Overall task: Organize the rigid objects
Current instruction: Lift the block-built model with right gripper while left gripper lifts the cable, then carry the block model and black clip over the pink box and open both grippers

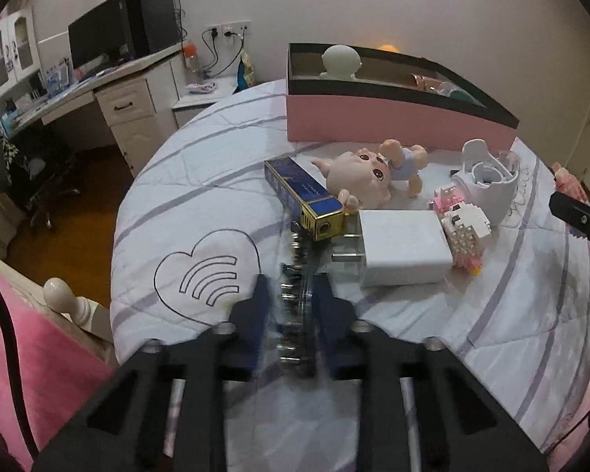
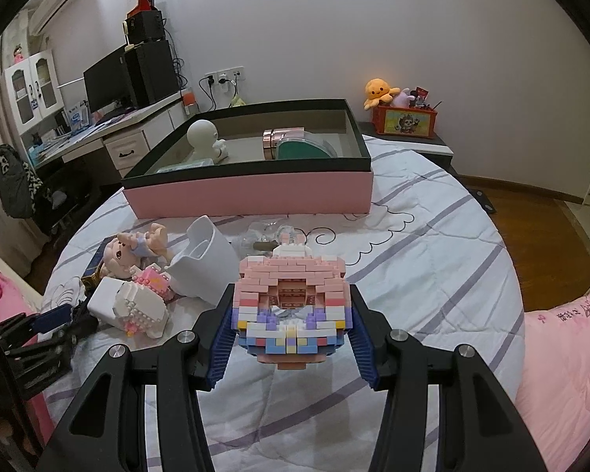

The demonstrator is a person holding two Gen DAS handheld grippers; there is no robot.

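Observation:
My left gripper [image 1: 291,287] is shut on a clear plastic piece with metal pins [image 1: 297,299], held just above the bed. In front of it lie a blue and gold box [image 1: 303,196], a white charger [image 1: 403,251], a baby doll [image 1: 369,175], a small pink and white brick figure [image 1: 462,228] and a white cup-like holder [image 1: 487,177]. My right gripper [image 2: 291,295] is shut on a pink brick model [image 2: 291,310], held above the quilt. The pink storage box [image 2: 255,190] stands behind, holding a white figurine [image 2: 206,137] and a rose-gold case [image 2: 279,141].
The striped quilt [image 2: 432,275] covers the bed. A desk with a monitor [image 2: 106,82] stands at the far left. A red toy crate [image 2: 405,120] sits on a nightstand at the back right. A pink blanket [image 2: 562,354] lies on the right.

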